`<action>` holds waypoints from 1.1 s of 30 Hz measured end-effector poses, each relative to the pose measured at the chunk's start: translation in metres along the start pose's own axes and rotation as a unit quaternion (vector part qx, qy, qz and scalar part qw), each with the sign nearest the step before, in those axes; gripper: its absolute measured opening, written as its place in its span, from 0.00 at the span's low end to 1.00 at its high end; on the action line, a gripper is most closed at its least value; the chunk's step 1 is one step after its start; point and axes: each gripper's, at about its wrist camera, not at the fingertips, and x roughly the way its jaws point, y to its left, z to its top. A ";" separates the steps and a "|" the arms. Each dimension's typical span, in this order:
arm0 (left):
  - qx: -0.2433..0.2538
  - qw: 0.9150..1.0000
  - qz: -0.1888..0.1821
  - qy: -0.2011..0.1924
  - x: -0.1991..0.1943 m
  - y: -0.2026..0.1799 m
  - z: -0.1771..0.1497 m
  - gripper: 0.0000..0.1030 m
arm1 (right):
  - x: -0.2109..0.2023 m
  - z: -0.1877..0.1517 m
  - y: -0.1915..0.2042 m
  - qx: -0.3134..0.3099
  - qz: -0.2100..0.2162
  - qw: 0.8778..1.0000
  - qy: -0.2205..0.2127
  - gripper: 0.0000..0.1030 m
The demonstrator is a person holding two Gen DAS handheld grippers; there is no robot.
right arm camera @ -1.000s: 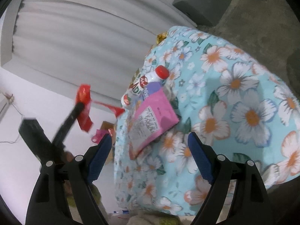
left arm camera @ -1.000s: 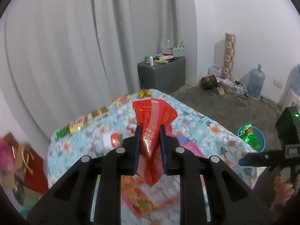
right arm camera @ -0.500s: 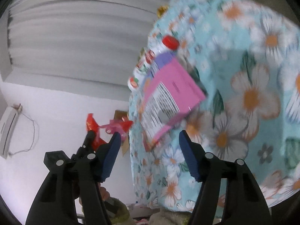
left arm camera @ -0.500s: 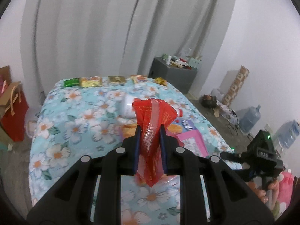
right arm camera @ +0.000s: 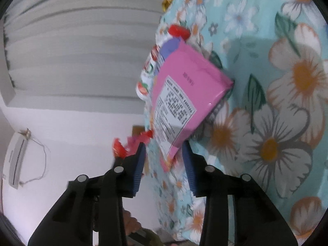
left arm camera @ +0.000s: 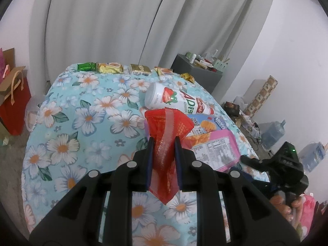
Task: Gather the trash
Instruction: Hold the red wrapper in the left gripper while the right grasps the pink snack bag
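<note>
Trash is spread over a flowered cloth on a bed or counter, which one I cannot tell. The left hand-held gripper (left arm camera: 163, 162) is clamped narrow on a crumpled red wrapper (left arm camera: 168, 135), which stands up between its pads. The right hand-held gripper (right arm camera: 164, 164) is closing, with the near corner of a pink snack packet (right arm camera: 184, 94) between its blue pads; whether they press it yet is not clear.

The likely failure is a thin corner grip. The packet is flat and glossy, so the film could slide out as it is lifted. It also lies against a strawberry drink bottle (left arm camera: 176, 101) on its side, just beyond it; dragging the packet may set the bottle rolling toward the cloth's edge. The pads might also pinch the cloth along with the film.

The packet is pink with a white printed label, and looks light and limp. The wrapper is translucent red with a paler strip. Small foil sachets (left arm camera: 110, 68) lie in a row at the far edge.
</note>
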 end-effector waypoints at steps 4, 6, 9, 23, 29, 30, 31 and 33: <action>0.002 1.000 -0.002 0.008 0.013 0.002 -0.002 0.16 | -0.011 0.001 0.003 -0.005 0.021 0.999 -0.023 0.30; 0.004 1.000 -0.004 0.013 0.021 0.002 -0.004 0.16 | -0.013 0.002 0.008 -0.016 0.025 0.999 -0.028 0.30; 0.003 1.000 -0.008 0.023 0.032 0.003 -0.008 0.16 | -0.004 0.004 0.011 -0.020 0.020 0.999 -0.021 0.30; -0.004 0.999 -0.015 0.049 0.061 0.013 -0.024 0.16 | -0.003 0.000 -0.003 0.007 -0.046 0.999 0.000 0.31; 0.003 0.999 -0.018 0.048 0.061 0.013 -0.023 0.16 | -0.008 -0.005 0.037 -0.066 -0.018 0.997 -0.026 0.31; 0.002 0.999 -0.019 0.047 0.061 0.014 -0.024 0.16 | -0.007 -0.005 0.043 -0.078 -0.017 0.996 -0.027 0.31; 0.001 0.999 -0.020 0.046 0.061 0.014 -0.025 0.16 | -0.006 -0.007 0.048 -0.089 -0.019 0.995 -0.028 0.31; -0.001 0.999 -0.022 0.046 0.062 0.015 -0.025 0.16 | 0.002 -0.009 0.056 -0.105 -0.035 0.994 -0.024 0.31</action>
